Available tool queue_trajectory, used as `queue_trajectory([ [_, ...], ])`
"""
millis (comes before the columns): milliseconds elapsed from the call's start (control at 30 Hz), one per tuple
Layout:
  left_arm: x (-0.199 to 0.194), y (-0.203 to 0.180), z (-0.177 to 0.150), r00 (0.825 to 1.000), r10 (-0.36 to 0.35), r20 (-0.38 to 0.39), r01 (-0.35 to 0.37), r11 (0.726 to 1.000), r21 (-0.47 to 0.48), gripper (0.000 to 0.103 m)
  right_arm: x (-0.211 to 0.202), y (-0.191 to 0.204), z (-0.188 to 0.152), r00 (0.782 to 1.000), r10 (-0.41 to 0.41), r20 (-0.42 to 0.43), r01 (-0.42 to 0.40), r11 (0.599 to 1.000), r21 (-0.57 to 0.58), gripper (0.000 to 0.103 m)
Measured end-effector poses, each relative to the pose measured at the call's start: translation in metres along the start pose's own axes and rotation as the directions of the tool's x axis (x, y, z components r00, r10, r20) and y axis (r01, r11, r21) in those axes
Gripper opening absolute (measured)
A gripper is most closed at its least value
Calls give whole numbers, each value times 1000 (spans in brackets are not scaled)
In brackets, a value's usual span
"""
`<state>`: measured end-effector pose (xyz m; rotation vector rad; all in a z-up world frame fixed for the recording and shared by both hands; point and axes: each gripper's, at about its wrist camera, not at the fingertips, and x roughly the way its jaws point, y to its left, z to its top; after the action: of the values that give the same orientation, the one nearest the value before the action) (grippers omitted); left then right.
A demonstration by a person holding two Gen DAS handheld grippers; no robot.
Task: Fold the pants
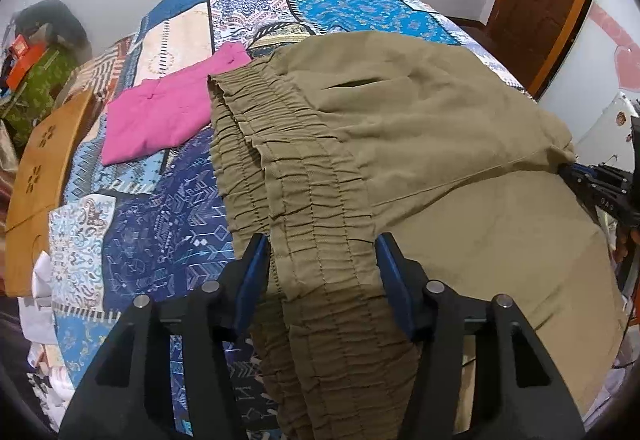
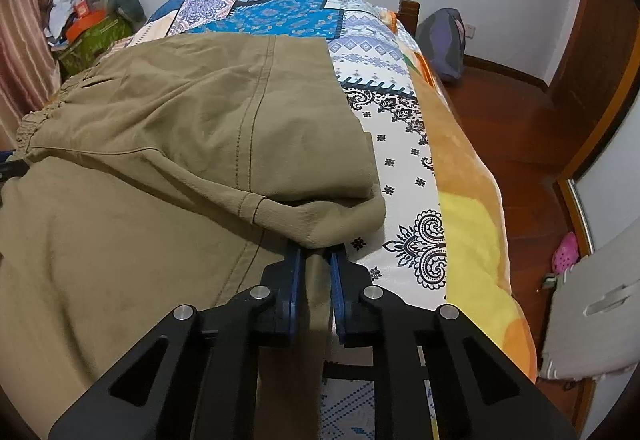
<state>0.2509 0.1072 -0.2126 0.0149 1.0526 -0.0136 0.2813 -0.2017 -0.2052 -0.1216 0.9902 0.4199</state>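
Note:
Khaki pants [image 1: 420, 128] lie on a patchwork bedspread [image 1: 168, 224], partly folded over themselves. My left gripper [image 1: 322, 240] straddles the gathered elastic waistband [image 1: 312, 208], jaws wide apart with the band draped between them. In the right wrist view the pants [image 2: 160, 168] cover the left of the bed. My right gripper [image 2: 316, 252] is shut on a bunched fold of the khaki fabric at the pants' right edge. The right gripper also shows at the right edge of the left wrist view [image 1: 600, 188].
A folded pink garment [image 1: 160, 116] lies on the bed left of the waistband. A wooden board [image 1: 36, 176] stands at the bed's left edge. An orange and yellow blanket [image 2: 472, 224] runs along the bed's right edge, with wooden floor [image 2: 520, 128] beyond.

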Motion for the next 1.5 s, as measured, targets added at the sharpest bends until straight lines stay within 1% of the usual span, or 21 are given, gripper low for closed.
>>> queue_trajectory([
  [100, -2, 5, -2, 1000, 17, -7, -17, 1000, -9, 57, 0, 0, 1, 1000, 13, -9, -13, 1000, 11, 11],
  [200, -7, 12, -3, 1000, -6, -15, 6, 1000, -14, 56, -3, 6, 5, 999, 37, -24, -37, 999, -18, 12],
  [300, -16, 12, -2, 1000, -16, -24, 16, 1000, -16, 56, -13, 12, 7, 1000, 8, -25, -10, 997, -73, 15],
  [367, -28, 8, 3, 1000, 9, 8, -9, 1000, 6, 57, -23, 13, 10, 1000, -7, 1, 7, 996, -92, 23],
  [400, -32, 6, 6, 1000, 15, 24, -15, 1000, 10, 58, -29, 13, 13, 1000, -5, 22, 7, 996, -93, 33],
  [433, -36, 6, 10, 999, 14, 37, -15, 1000, 9, 63, -36, 11, 17, 999, 0, 48, 4, 996, -88, 43],
  [467, -40, 7, 14, 999, 10, 52, -10, 1000, 0, 69, -40, 11, 20, 998, 6, 66, 0, 997, -83, 46],
  [533, -43, 10, 23, 997, 13, 79, -11, 1000, -18, 75, -48, 8, 29, 994, 26, 105, -18, 997, -72, 48],
  [600, -37, 13, 35, 995, 39, 87, -36, 999, -31, 76, -47, 6, 39, 992, 33, 123, -26, 998, -59, 50],
  [767, -5, 26, 49, 1000, 16, 18, -14, 995, -94, 76, -17, 3, 57, 993, 51, 105, -47, 998, -40, 50],
  [967, 25, 38, 50, 999, -26, -25, 22, 989, -148, 76, 35, -9, 62, 986, 169, -6, -168, 984, 53, 49],
  [1000, 27, 39, 50, 999, -28, -24, 24, 989, -149, 74, 41, -11, 62, 982, 190, -13, -189, 979, 72, 48],
  [1033, 29, 40, 50, 1000, -20, -21, 16, 989, -145, 69, 42, -11, 60, 979, 202, -17, -200, 977, 77, 43],
  [1067, 31, 41, 50, 1000, -14, -18, 11, 991, -135, 67, 42, -11, 61, 980, 200, -12, -199, 978, 70, 38],
  [1100, 31, 40, 50, 1000, -1, -8, 0, 993, -121, 66, 42, -9, 61, 985, 175, -12, -174, 984, 42, 26],
  [1133, 32, 38, 50, 1000, 16, 0, -15, 994, -108, 65, 40, -8, 61, 987, 162, -10, -162, 986, 24, 23],
  [1167, 34, 37, 50, 998, 63, 4, -62, 994, -93, 65, 39, -4, 60, 991, 136, -1, -136, 991, -8, 21],
  [1200, 37, 36, 51, 996, 93, -3, -93, 992, -88, 65, 39, -1, 59, 995, 102, 1, -102, 994, -37, 13],
  [1267, 40, 35, 50, 993, 116, -2, -115, 990, -85, 66, 41, 3, 59, 997, 74, 3, -73, 993, -91, 12],
  [1333, 42, 37, 49, 994, 113, -5, -113, 990, -84, 66, 44, 1, 60, 997, 73, -12, -74, 992, -101, 12],
  [1500, 26, 43, 49, 999, 51, -4, -52, 995, -86, 66, 35, -7, 66, 995, 88, -54, -93, 990, -101, 14],
])
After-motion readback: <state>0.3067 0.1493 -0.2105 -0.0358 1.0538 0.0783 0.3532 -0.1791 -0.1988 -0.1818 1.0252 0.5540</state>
